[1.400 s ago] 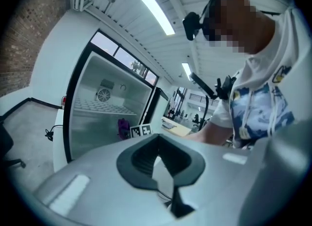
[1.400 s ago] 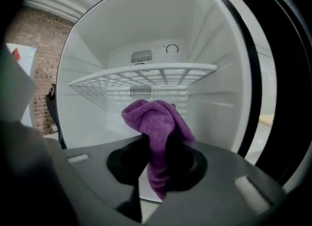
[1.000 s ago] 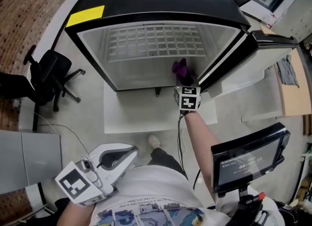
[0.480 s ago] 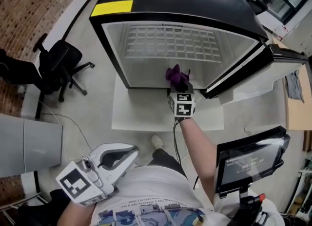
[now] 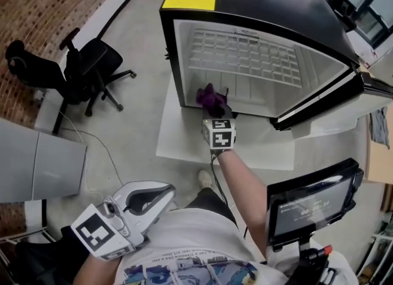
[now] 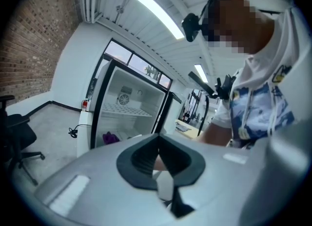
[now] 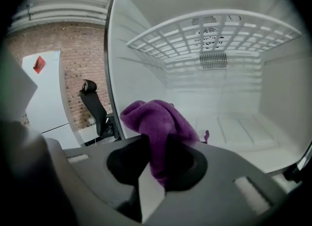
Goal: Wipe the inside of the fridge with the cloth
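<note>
Cloth (image 7: 161, 122), purple, bunched: pinched between the jaws of the right gripper (image 7: 156, 164), which are closed down on its lower folds. The bulk of it stands up above and ahead of the jaw tips. In the head view the cloth (image 5: 210, 96) sits at the tip of the right gripper (image 5: 216, 113), at the mouth of the fridge (image 5: 258, 1), low and toward the left wall. Whether it touches the fridge floor is hard to tell.

Fridge (image 7: 273, 113), interior: white, straight ahead of the right gripper.
- Wire shelf (image 7: 209, 35), white, above and beyond the cloth, spanning wall to wall; seen also from the head (image 5: 245, 56).
- Vent grille (image 7: 213, 60), on the back wall just under the shelf.
- Cabinet black outside, with a yellow label (image 5: 188, 2) at the top front corner.
- Door (image 5: 374, 90), swung open, off to the gripper's right.

White base (image 5: 184, 142): under the fridge, beneath the right gripper.

Office chair (image 5: 92, 69), black: well off to the right gripper's left. In that gripper's view the office chair (image 7: 95, 105) stands past the fridge's left edge, before a brick wall (image 7: 68, 49).

Left gripper (image 5: 164, 193): held back by the person's torso, well apart from the fridge. In its own view the left gripper (image 6: 157, 159) has its jaws brought together with nothing between them.

Screen (image 5: 310, 201) on a stand: behind and to the right of the right gripper.
</note>
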The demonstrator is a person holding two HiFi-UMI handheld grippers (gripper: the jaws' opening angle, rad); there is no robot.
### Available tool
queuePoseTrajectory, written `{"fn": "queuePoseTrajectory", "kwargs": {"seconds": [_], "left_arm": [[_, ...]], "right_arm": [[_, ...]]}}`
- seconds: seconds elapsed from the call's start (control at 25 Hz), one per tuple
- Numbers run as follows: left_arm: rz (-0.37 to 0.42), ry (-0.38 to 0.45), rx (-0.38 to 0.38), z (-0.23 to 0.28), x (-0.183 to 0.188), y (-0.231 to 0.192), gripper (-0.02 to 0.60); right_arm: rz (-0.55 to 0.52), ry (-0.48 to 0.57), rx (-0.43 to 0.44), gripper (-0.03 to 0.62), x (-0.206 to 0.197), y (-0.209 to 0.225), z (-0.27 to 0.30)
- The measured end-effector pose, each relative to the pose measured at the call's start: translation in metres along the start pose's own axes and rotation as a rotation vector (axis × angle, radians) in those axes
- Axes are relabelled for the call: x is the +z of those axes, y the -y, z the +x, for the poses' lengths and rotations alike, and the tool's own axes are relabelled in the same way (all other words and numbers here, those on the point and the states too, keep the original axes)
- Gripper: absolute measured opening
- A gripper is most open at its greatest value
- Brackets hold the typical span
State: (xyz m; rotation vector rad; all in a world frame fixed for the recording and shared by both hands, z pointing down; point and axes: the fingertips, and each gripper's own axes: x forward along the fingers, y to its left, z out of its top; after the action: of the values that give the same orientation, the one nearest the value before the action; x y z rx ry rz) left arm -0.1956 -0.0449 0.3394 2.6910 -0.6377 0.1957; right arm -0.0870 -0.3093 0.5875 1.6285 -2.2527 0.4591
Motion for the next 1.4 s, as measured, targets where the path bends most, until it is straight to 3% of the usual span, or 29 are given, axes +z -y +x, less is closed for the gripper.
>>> {"fn": "queuePoseTrajectory", "kwargs": {"seconds": [0.32,0.64,0.88,1.12,1.4], "left_arm": [[0.008,-0.003,0.046,-0.025,-0.003,-0.013,0.006],[0.017,-0.006,-0.003,-0.035,-0.008,-0.008,0.006],[0.029,-0.012,-0.166,-0.009,-0.002,0.012,0.006],[0.061,-0.053,-0.324,0.014,-0.008,0.040,0.006],[0.084,-0.061,-0.410,0.031,0.002,0.060,0.006]], "right_arm": [[0.006,-0.004,0.080,0.078,0.005,-0.048,0.016],[0.073,0.035,0.083,0.078,0.009,-0.053,-0.007],[0.079,0.122,-0.059,0.078,0.026,-0.005,-0.067],[0.122,0.192,-0.361,0.078,0.027,0.080,-0.151],[0.215,0.209,-0.593,0.078,0.025,0.156,-0.196]]}}
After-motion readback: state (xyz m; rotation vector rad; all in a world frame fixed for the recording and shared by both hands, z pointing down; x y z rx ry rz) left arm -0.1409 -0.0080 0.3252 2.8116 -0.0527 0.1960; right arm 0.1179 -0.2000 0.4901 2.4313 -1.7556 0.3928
